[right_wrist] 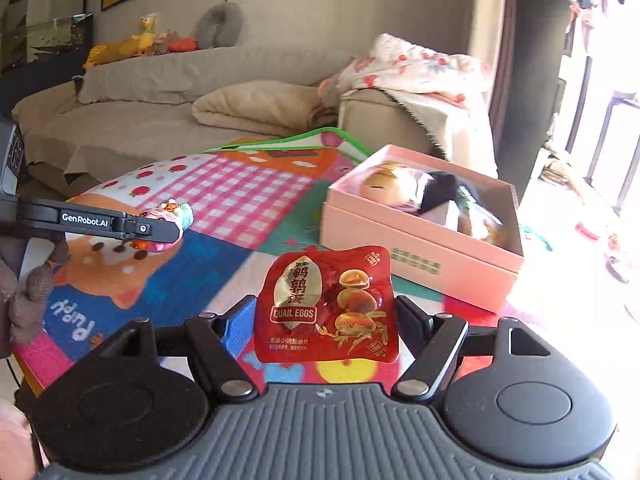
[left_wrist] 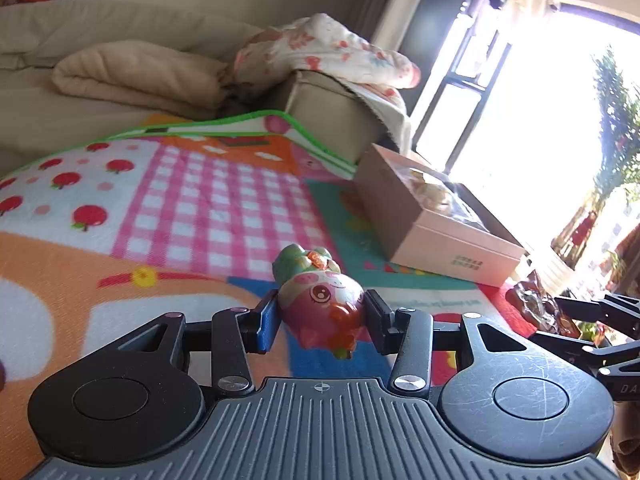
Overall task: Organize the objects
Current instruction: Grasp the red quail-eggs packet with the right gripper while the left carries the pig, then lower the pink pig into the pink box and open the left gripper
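Note:
My left gripper (left_wrist: 320, 320) is shut on a small pink and green toy figure (left_wrist: 320, 300) and holds it above the colourful play mat (left_wrist: 200, 200). The same gripper and toy show at the left of the right wrist view (right_wrist: 168, 220). My right gripper (right_wrist: 326, 320) is shut on a red quail eggs packet (right_wrist: 326, 308), held above the mat just in front of an open pink box (right_wrist: 420, 248). The box holds a doll-like figure (right_wrist: 392, 188) and other items. In the left wrist view the box (left_wrist: 440, 240) lies ahead to the right.
A beige sofa (right_wrist: 160, 120) with a folded blanket (right_wrist: 248, 108) and a floral cloth (right_wrist: 420, 64) stands behind the mat. Plush toys (right_wrist: 136, 44) sit on the sofa back. A bright window (left_wrist: 540, 140) is at the right. The right gripper's side shows at the left wrist view's right edge (left_wrist: 592, 332).

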{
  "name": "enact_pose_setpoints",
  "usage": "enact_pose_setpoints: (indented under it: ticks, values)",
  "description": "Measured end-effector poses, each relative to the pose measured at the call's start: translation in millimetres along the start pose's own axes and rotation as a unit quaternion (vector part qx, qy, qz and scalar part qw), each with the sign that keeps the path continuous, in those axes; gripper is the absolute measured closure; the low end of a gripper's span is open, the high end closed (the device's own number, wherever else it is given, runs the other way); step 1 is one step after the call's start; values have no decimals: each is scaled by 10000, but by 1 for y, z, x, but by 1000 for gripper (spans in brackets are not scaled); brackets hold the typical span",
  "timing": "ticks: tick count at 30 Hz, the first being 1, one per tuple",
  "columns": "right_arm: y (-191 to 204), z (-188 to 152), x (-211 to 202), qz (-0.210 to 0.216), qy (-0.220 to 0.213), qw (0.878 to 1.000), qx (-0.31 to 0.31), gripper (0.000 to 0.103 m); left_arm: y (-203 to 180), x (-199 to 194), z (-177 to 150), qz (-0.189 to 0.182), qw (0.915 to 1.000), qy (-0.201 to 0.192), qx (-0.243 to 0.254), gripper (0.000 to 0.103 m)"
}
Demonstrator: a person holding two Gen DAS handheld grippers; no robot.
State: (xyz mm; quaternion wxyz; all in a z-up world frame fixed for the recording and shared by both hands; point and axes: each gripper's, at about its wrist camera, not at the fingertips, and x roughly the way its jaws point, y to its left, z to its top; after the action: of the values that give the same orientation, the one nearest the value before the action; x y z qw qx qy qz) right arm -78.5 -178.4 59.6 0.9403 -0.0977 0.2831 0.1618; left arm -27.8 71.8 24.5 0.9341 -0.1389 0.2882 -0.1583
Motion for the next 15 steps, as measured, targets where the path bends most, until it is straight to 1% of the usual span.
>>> enact_pose_setpoints:
  ticks: [3,5,7,9,13,15]
  values:
    - [-17,-11,-12,-229,-147,9994,209,29,-42,18,23,-259,9985,-5,491,54]
    - [-28,-17,-18,-338,-264,9984,381,29,-68,33,45,-381,9962,-46,788,54]
    - [-38,-20,-19,-389,-360,9972,536,29,-90,50,72,-609,9929,-75,1020,54]
    - [-46,-22,-20,-349,-441,9959,706,29,-109,72,101,-769,9909,-91,1101,54]
    - [-54,-26,-19,-302,-542,9941,893,29,-137,130,148,-696,9908,-59,1163,54]
    - [-57,-28,-16,-293,-523,9936,954,29,-142,162,162,-645,9922,97,1060,53]
